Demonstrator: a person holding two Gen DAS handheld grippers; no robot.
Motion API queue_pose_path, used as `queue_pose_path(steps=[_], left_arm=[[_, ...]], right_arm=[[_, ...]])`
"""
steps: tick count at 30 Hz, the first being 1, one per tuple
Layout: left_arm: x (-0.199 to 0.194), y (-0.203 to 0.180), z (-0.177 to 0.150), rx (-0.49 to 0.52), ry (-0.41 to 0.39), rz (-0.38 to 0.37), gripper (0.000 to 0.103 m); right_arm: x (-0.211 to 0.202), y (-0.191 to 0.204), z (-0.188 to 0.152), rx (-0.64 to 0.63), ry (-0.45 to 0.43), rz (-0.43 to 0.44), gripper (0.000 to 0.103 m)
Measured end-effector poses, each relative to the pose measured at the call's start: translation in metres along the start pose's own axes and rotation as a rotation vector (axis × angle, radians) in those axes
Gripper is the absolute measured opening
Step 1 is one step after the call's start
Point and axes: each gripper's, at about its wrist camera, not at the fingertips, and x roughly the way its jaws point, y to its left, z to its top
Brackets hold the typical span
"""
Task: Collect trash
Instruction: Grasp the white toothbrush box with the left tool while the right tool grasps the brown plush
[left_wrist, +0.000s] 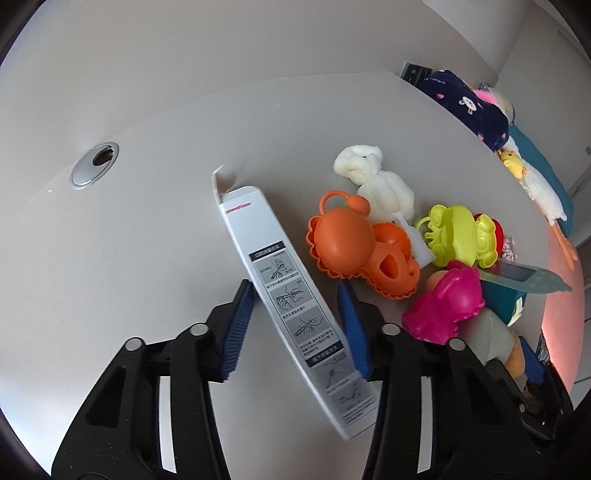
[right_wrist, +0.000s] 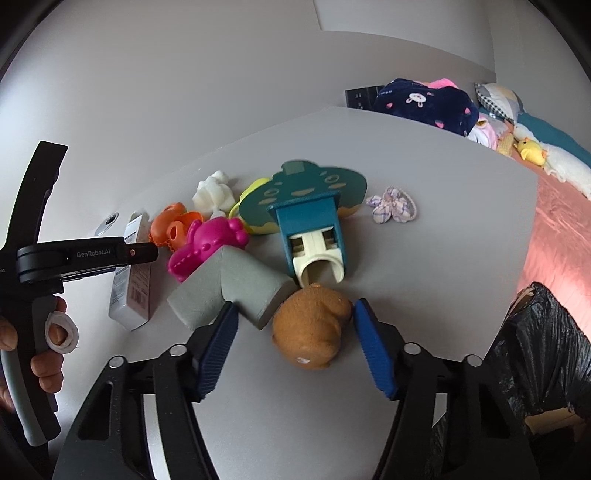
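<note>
A long white carton with printed instruction pictures lies slantwise between the blue pads of my left gripper. Both pads touch its sides, so the gripper is shut on it. From the right wrist view the same carton rests with its near end on the table, and the left gripper sits over its middle, held by a hand. My right gripper stands open around a brown squishy toy. Its left pad touches a grey foam elbow, and a gap remains beside the toy.
Toys crowd the white table: orange moulds, a pink mould, a lime mould, a white plush and a teal holder. A black bin bag stands at the right. A bed with plush toys lies beyond.
</note>
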Motion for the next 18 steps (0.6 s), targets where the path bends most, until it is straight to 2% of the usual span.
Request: queue_pose_path(steps=[3, 6, 7, 18], left_arm=[[-0.003, 0.002, -0.004, 0.005, 0.004, -0.025, 0.029], [-0.012, 0.0, -0.008, 0.026, -0.022, -0.033, 0.027], [-0.016, -0.001, -0.009, 0.037, -0.035, -0.029, 0.027], [-0.059, -0.02, -0.023, 0.157, -0.148, -0.093, 0.027]], right_arm=[[-0.002, -0.001, -0.004, 0.018, 0.0, 0.009, 0.057], [-0.007, -0.004, -0.007, 0.044, -0.005, 0.021, 0.051], [-0.009, -0.004, -0.008, 0.05, -0.01, 0.021, 0.044], [-0.05, -0.011, -0.018, 0.093, -0.088, -0.008, 0.044]])
